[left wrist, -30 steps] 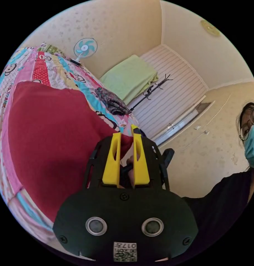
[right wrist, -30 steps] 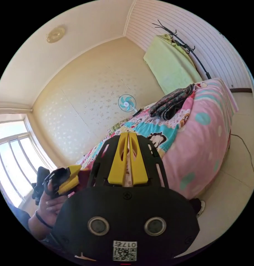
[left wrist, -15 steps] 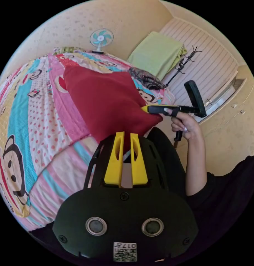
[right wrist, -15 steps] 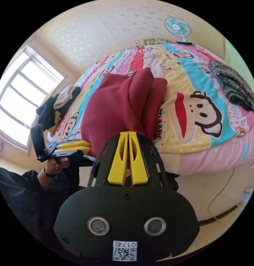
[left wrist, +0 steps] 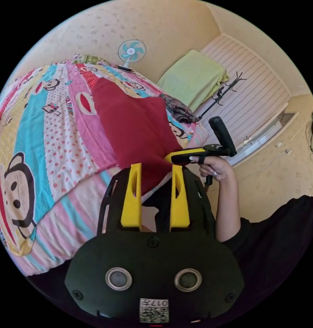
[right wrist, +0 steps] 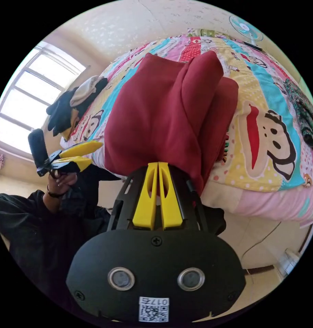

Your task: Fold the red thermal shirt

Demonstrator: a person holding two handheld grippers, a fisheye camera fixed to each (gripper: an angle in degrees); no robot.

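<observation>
The left gripper (left wrist: 153, 174) has its jaws spread wide with nothing pinched; the near edge of the red shirt (left wrist: 136, 126) lies between and just beyond them, free of both. In the right gripper view it hovers off the bed's near edge (right wrist: 79, 155), jaws apart and empty. The right gripper (right wrist: 158, 174) is closed tight, and the shirt's hem (right wrist: 163, 184) appears to be nipped between its jaws, though the cloth bunches there and the bite itself is hard to make out. In the left gripper view it reaches in from the side at the shirt's near corner (left wrist: 178, 158), which suits a hold that keeps that corner from sliding off. The shirt lies on the bed (right wrist: 266, 136), at its near edge, part folded: a sleeve or side panel is doubled over the body as a long ridge (right wrist: 201, 92). It probably sits this close to the edge so the person can reach it standing. A dark patterned garment (right wrist: 305, 116) rests toward the bed's far side, and a heap of dark and pale clothes (right wrist: 74, 102) lies near the window-side corner, both well apart from the shirt.
</observation>
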